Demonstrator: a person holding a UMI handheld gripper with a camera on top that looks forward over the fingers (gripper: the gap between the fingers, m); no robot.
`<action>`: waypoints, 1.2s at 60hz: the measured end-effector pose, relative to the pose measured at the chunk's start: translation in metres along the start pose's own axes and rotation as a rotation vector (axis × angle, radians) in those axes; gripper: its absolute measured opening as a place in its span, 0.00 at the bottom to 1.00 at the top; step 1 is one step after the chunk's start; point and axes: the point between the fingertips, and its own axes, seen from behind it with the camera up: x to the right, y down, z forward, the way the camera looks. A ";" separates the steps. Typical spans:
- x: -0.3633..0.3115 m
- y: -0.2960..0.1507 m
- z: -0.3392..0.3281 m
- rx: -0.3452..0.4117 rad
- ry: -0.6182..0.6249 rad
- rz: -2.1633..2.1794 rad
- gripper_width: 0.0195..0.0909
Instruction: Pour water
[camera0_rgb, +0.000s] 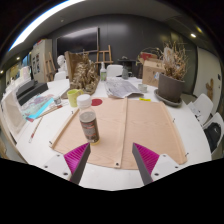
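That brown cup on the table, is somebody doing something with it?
Not yet. A person is holding a gripper over a white table, and its fingers are open with nothing between them. The brown cup stands upright on a tan mat, just ahead of the left finger and not touched. Farther back, beyond the mat, stand a green cup and a white cup with a dark red top. No water is being poured right now.
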 end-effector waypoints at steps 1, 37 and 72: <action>-0.008 -0.002 0.004 0.011 -0.005 0.000 0.94; -0.068 -0.053 0.133 0.223 0.072 0.042 0.23; -0.014 -0.235 0.151 0.252 0.400 -0.249 0.08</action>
